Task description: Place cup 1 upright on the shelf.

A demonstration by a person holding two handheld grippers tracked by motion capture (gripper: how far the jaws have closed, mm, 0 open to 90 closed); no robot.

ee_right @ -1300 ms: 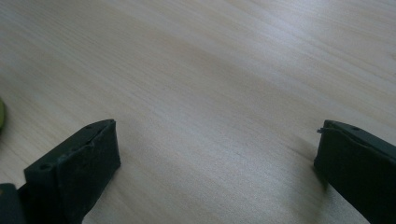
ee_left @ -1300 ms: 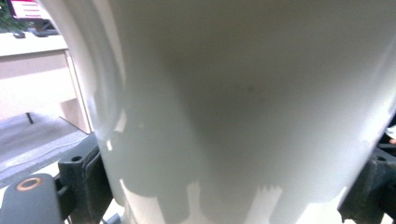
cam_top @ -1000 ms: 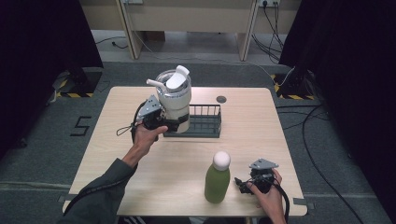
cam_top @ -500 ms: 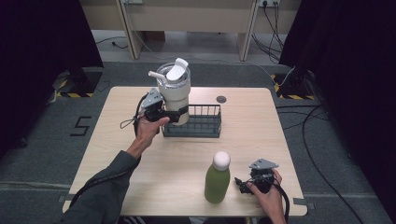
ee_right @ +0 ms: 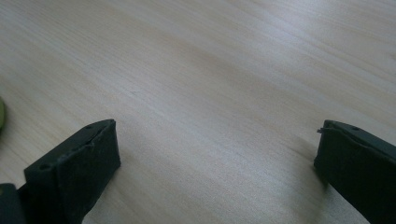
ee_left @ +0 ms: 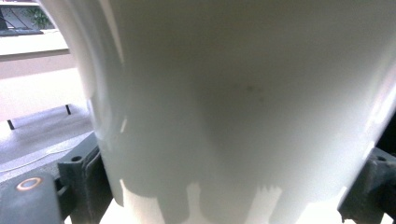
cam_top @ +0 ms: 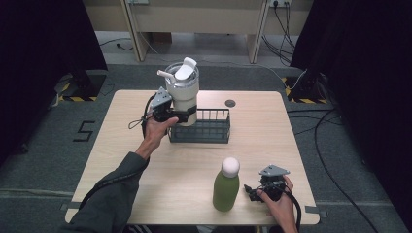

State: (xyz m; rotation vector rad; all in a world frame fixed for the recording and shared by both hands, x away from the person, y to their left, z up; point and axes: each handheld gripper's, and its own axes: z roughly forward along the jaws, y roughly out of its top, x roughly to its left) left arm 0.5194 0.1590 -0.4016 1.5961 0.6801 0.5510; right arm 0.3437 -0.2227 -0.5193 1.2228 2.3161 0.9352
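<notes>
The tabletop (cam_top: 145, 189) fills the middle of the frame. A black wire basket (cam_top: 206, 127) sits near its top. The left claw (cam_top: 180, 116) squeezes a big white cup (cam_top: 182, 92), held up over the basket's left end. A green bottle (cam_top: 226, 185) stands lower right. Beside it, the right claw (cam_top: 251, 192) rests with its jaws wide apart.

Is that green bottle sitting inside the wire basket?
No, the green bottle stands on the bare table, apart from the wire basket.
</notes>
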